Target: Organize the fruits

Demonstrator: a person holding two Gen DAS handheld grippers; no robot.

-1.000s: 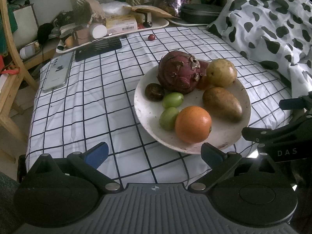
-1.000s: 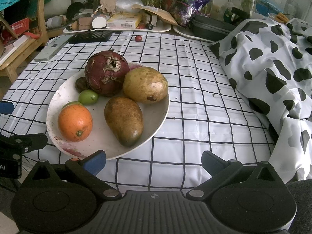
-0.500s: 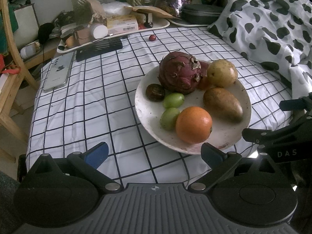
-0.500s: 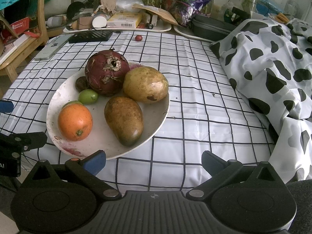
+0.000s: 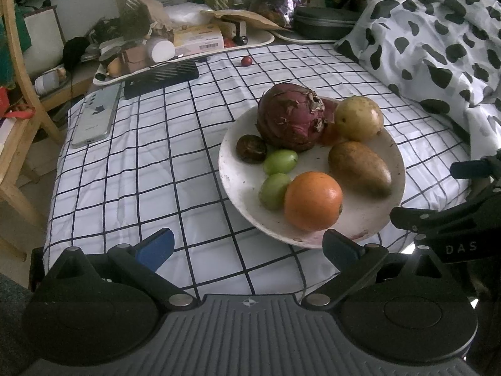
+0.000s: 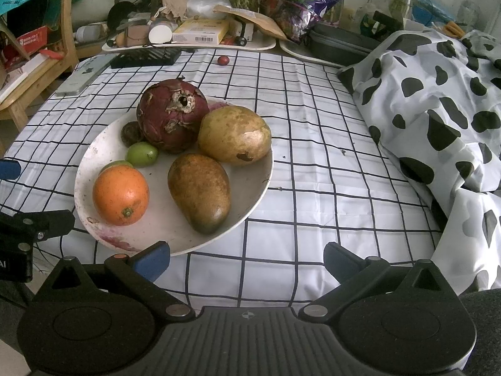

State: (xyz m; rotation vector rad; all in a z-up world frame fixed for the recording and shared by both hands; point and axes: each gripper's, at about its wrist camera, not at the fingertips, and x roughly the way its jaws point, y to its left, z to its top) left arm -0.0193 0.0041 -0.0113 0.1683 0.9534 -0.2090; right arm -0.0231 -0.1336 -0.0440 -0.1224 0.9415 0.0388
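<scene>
One white plate (image 6: 94, 153) sits on the checked cloth (image 6: 313, 188) of the worktop, near its front edge, and carries all the fruit but one. Counted on it: one orange (image 6: 120, 195) at the front left, two small green fruits (image 5: 280, 161) (image 5: 274, 190) side by side just behind the orange, one small dark wrinkled fruit (image 5: 251, 148) at the left rim, one large dark-red fruit (image 6: 172, 114) with flaking skin at the back, and two brownish-yellow mangoes, the rounder one (image 6: 235, 134) at the back right touching the red fruit, the longer one (image 6: 200, 192) lying in front of it. In the left wrist view something reddish, partly hidden, shows between the red fruit and the round mango. One small red fruit (image 6: 223, 60) lies alone on the cloth, well apart, near the far edge.

Both tongs are spread wide and hold nothing: the left tongs (image 5: 247, 247) hang over the front edge with one fingertip just before the plate's rim, the right tongs (image 6: 247, 258) likewise, a little further right.

Open cloth lies to the plate's left and right. A cow-patterned fabric (image 6: 438, 109) closes the right side; a cluttered tray (image 6: 188, 45), a dark flat object (image 6: 145, 56) and a phone (image 5: 95, 119) line the far and left edges
</scene>
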